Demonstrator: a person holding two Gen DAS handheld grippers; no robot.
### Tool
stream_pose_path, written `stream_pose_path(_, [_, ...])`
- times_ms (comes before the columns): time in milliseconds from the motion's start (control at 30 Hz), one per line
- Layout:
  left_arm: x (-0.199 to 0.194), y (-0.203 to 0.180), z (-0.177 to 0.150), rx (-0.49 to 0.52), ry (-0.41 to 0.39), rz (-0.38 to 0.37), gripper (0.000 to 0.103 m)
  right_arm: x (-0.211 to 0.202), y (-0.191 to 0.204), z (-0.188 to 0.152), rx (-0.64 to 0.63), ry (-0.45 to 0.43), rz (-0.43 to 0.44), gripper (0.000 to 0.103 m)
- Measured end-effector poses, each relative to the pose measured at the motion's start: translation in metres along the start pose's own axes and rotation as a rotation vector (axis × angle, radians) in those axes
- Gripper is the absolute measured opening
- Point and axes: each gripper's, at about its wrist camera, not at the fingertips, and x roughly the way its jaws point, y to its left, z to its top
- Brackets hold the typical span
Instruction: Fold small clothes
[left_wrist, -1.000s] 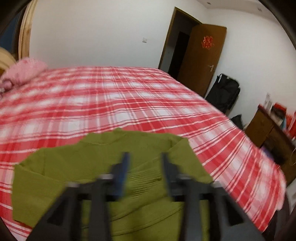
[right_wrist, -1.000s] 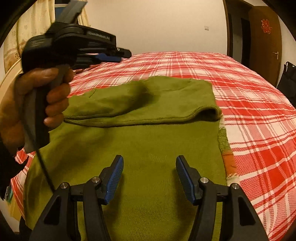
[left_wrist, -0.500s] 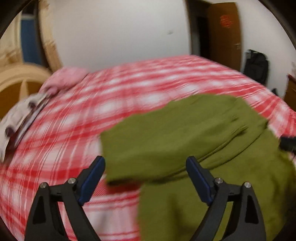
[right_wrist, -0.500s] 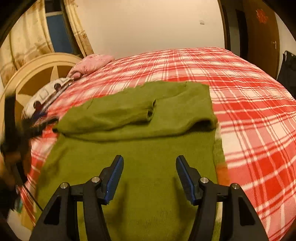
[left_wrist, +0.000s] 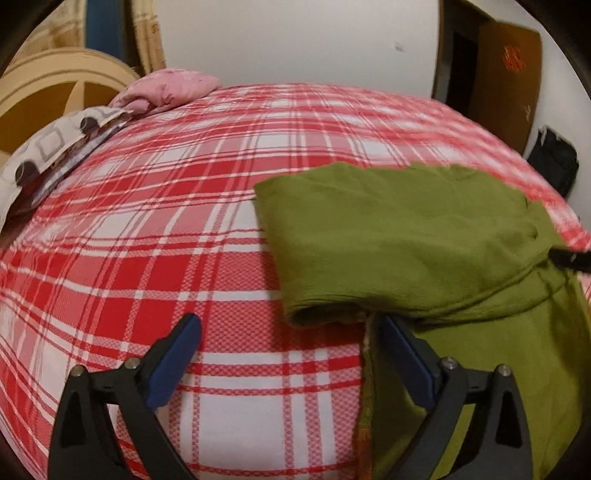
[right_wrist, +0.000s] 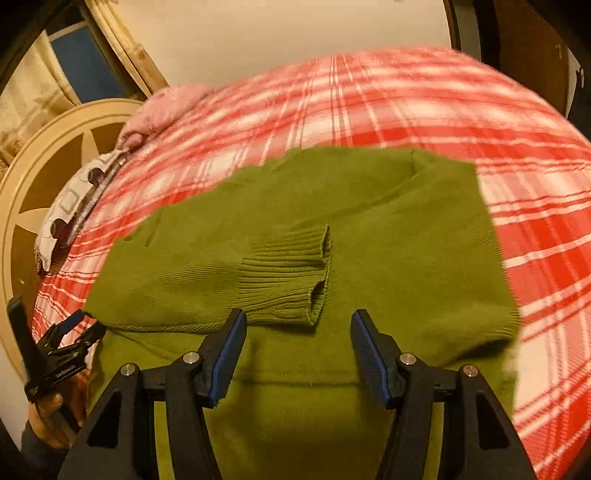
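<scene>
While my left tool (left_wrist: 288, 354) hangs low over the bed (left_wrist: 155, 236), its jaws have just been opening and now stand wide with nothing between them, only plaid sheet. In this view the sweater (left_wrist: 424, 236) lies to the right and a little far of that tool: the folded sleeve edge ends just beyond the right finger, and the body's left edge runs near-to-far right beside it. The tip of my right tool (left_wrist: 570, 258) peeks in at the far right edge, over the sweater.

Seen from the right tool (right_wrist: 297, 347), the sweater (right_wrist: 388, 236) sits straight ahead, spread left to right across the bed. One sleeve is folded over the body, its long axis running left to right, and its ribbed cuff (right_wrist: 291, 273) ends just far of my fingers. These jaws stand partly apart and empty. The left tool (right_wrist: 79, 326) is at the sweater's near left edge. I judge the right tool is nearer the cuff, the left nearer the side edge.
</scene>
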Motion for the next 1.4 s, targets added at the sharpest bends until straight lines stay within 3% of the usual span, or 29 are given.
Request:
stream_pose_path(33, [-0.001, 0.004, -0.001, -0.016, -0.007, -0.004, 0.100, 0.006, 0.002, 0.001, -0.007, 0.009, -0.006, 0.059])
stream_pose_path(100, [0.001, 0.010, -0.002, -0.056, -0.004, -0.009, 0.100, 0.010, 0.004, 0.002, -0.021, -0.002, -0.024, 0.049])
stream_pose_path(167, [0.005, 0.015, -0.002, -0.087, 0.017, -0.009, 0.100, 0.013, 0.006, 0.006, -0.030, -0.001, -0.029, 0.019])
stream_pose_path(267, [0.013, 0.013, -0.001, -0.085, 0.054, 0.002, 0.102, 0.011, 0.010, 0.008, -0.057, -0.005, -0.025, 0.007])
stream_pose_path(533, [0.018, 0.007, -0.003, -0.042, 0.074, 0.047, 0.103, -0.028, 0.028, 0.013, -0.164, -0.144, -0.079, 0.006])
stream_pose_path(700, [0.018, 0.005, -0.003, -0.040, 0.075, 0.050, 0.103, -0.047, 0.015, 0.018, -0.162, -0.190, -0.136, 0.005])
stream_pose_path(933, [0.019, 0.006, -0.003, -0.043, 0.076, 0.061, 0.103, -0.042, -0.015, 0.017, -0.119, -0.167, -0.176, 0.005])
stream_pose_path(1033, [0.020, 0.008, -0.003, -0.050, 0.080, 0.067, 0.103, -0.035, -0.022, 0.017, -0.114, -0.165, -0.232, 0.005])
stream_pose_path(1233, [0.019, 0.009, -0.003, -0.056, 0.079, 0.058, 0.103, -0.006, -0.039, 0.013, -0.124, -0.063, -0.261, 0.006])
stream_pose_path(1300, [0.012, 0.012, -0.004, -0.078, 0.054, 0.047, 0.103, -0.009, -0.045, 0.011, -0.104, -0.076, -0.252, 0.010])
stream_pose_path(1367, [0.005, 0.014, -0.006, -0.092, 0.036, 0.046, 0.103, -0.014, -0.051, 0.009, -0.073, -0.080, -0.257, 0.030])
stream_pose_path(1400, [-0.001, 0.017, -0.006, -0.109, 0.027, 0.056, 0.103, -0.020, -0.056, 0.008, -0.054, -0.088, -0.243, 0.033])
